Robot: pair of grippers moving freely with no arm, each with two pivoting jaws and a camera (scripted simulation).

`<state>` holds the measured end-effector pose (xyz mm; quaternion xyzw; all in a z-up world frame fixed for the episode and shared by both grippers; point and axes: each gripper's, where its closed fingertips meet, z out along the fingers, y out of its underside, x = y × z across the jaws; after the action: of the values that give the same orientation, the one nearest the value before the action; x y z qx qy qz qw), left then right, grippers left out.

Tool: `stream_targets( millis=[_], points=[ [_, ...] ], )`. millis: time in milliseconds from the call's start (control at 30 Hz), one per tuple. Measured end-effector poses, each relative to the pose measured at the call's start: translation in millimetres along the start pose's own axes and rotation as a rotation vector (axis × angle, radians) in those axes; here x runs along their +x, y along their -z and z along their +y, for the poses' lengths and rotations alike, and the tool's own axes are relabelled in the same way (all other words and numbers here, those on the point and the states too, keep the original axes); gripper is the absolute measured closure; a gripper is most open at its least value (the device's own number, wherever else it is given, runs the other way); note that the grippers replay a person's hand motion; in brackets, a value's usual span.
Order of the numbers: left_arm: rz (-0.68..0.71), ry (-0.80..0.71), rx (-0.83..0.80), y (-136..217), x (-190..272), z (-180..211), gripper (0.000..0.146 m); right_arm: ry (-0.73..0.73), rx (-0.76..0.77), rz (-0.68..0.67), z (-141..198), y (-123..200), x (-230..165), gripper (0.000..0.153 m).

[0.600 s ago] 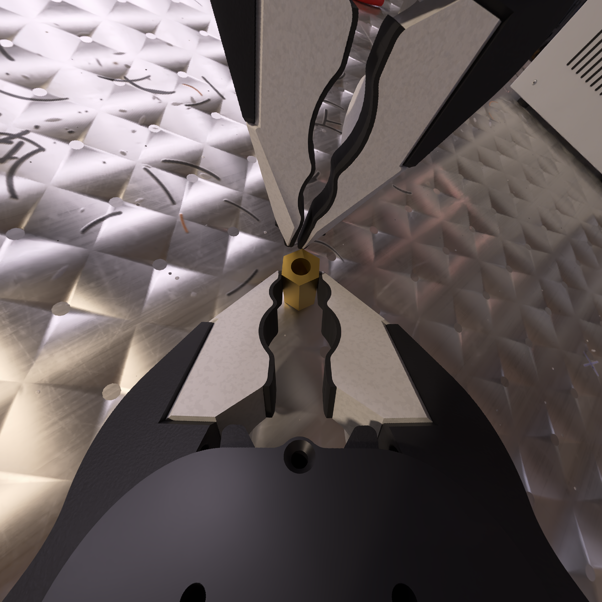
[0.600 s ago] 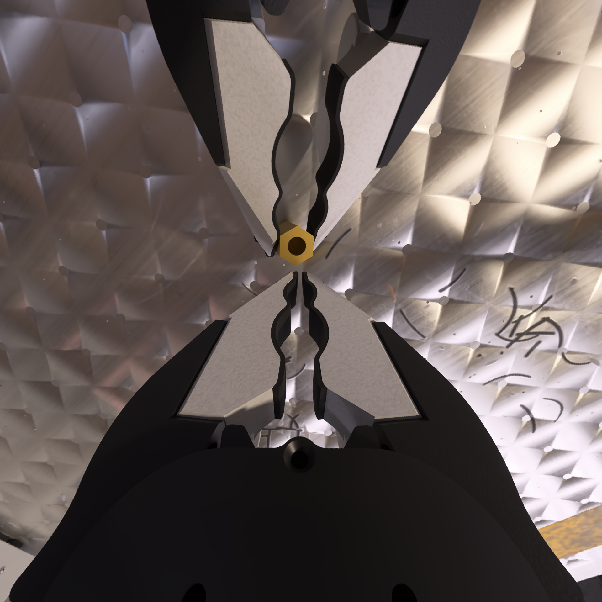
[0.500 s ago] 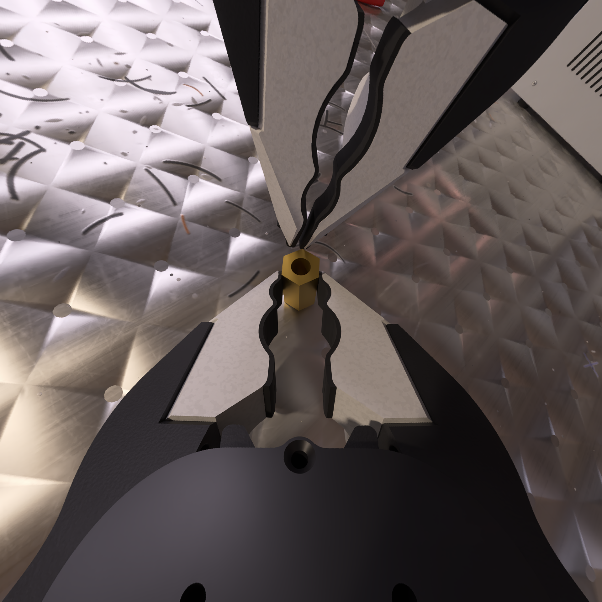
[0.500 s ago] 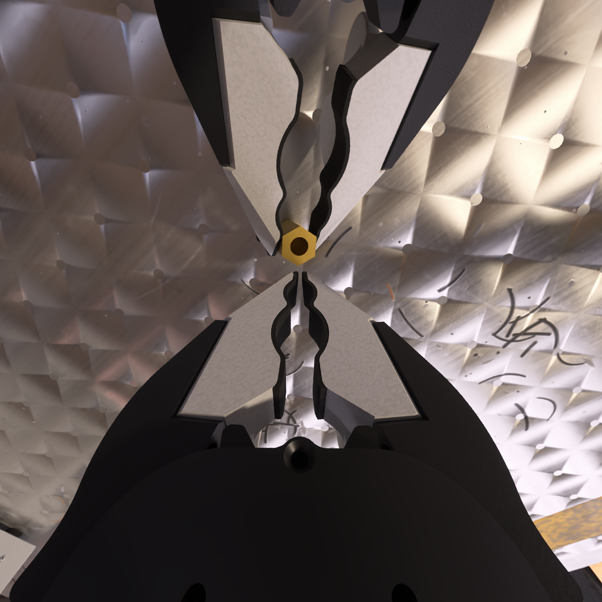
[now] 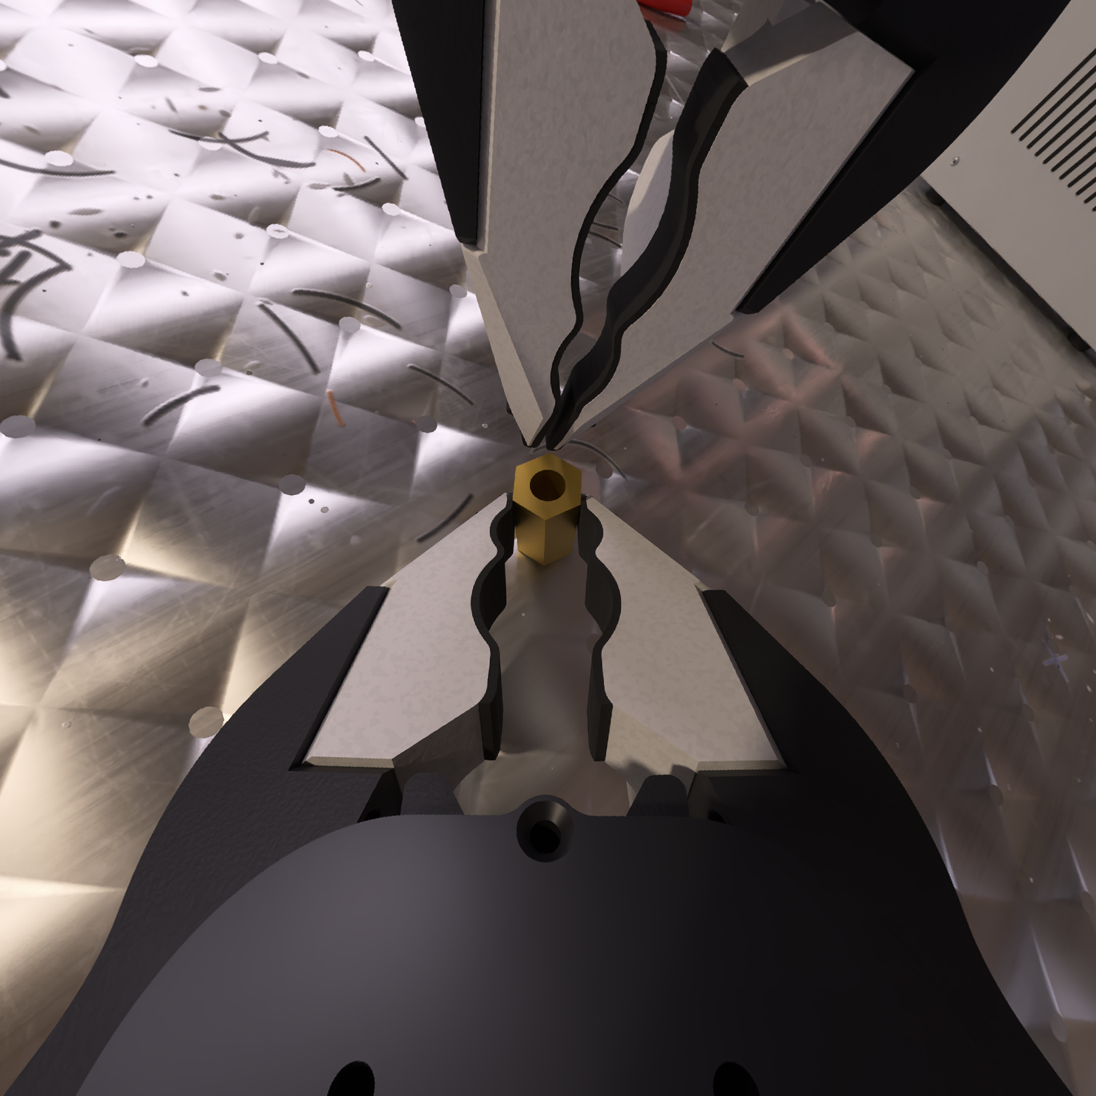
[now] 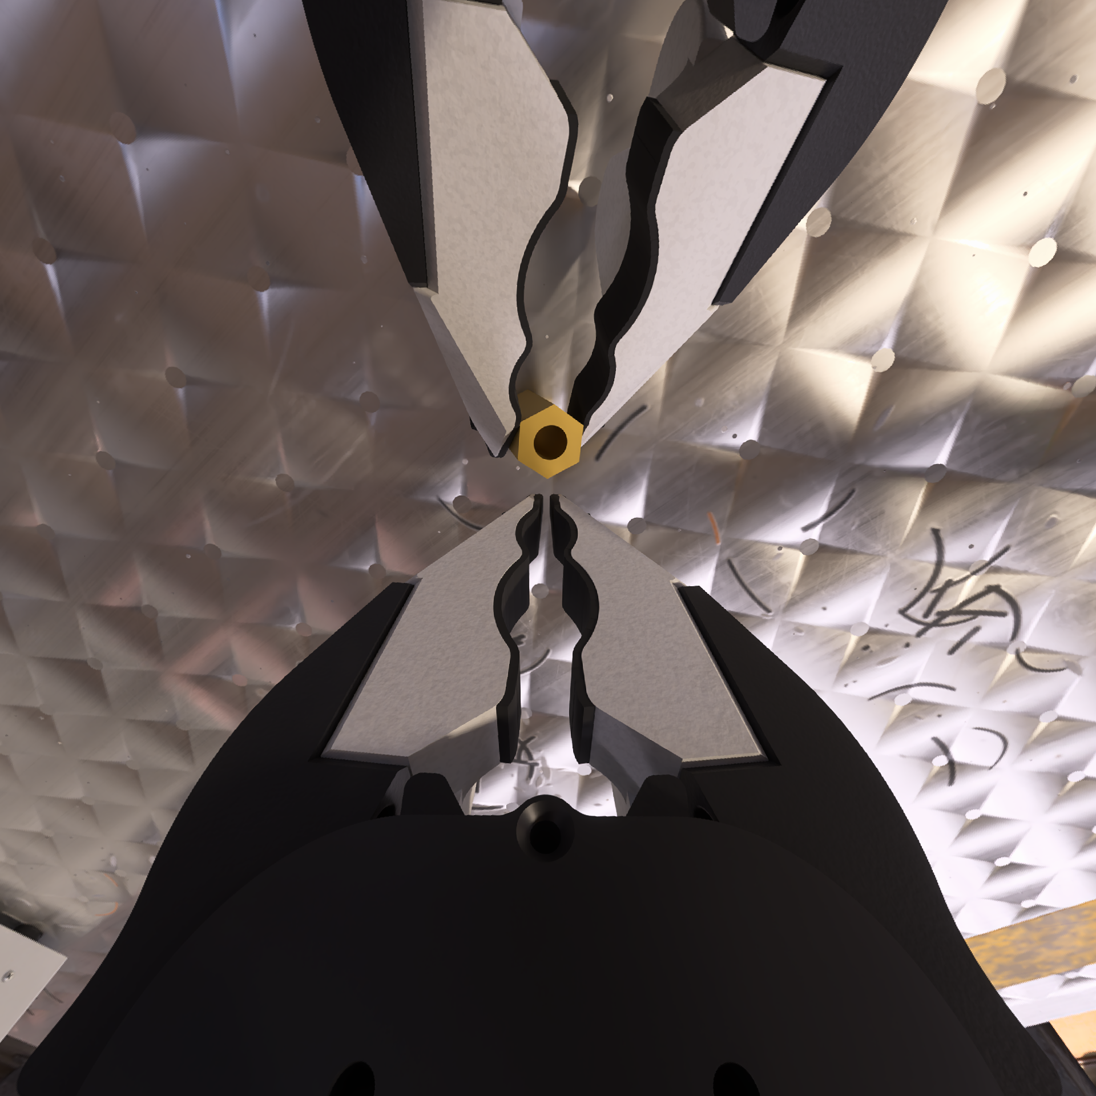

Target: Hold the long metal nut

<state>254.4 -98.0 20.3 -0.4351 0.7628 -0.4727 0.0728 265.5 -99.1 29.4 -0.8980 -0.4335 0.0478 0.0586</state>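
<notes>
The long metal nut is a brass hex piece with a round bore. My left gripper is shut on it, with one fingertip on each side. In the right wrist view the nut shows end-on, held in the left gripper's fingers, which reach in from the top. My right gripper is shut and empty, with only a thin slit between its pads. Its tips stand just short of the nut's bored end. It also shows in the left wrist view, coming in from the top.
Below is a shiny quilted metal table with small holes and dark scratch marks. A white box with vent slots stands at the top right, and a red thing shows at the top edge. An orange-brown strip lies at the lower right.
Both grippers have drifted slightly against each other, and the nut sits a touch farther right in the right wrist view. Neither grip has changed.
</notes>
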Motion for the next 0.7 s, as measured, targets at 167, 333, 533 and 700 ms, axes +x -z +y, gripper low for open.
stream_targets(
  millis=[167,333,533,700],
  points=[
    [0.002,0.003,0.001,0.5,0.1,0.3,0.126,-0.004,-0.005,0.0,0.0,0.1,0.0,0.15],
    [0.005,0.01,0.001,0.7,0.0,0.4,0.126,-0.026,-0.006,0.008,-0.2,-0.1,-0.1,0.151],
    [0.012,0.022,0.001,0.9,-0.2,0.3,0.126,-0.065,-0.01,0.018,-0.2,-0.3,-0.3,0.15],
    [0.013,0.023,-0.001,0.9,-0.2,0.4,0.126,-0.079,-0.007,0.023,-0.5,-0.8,-0.6,0.151]
  ],
)
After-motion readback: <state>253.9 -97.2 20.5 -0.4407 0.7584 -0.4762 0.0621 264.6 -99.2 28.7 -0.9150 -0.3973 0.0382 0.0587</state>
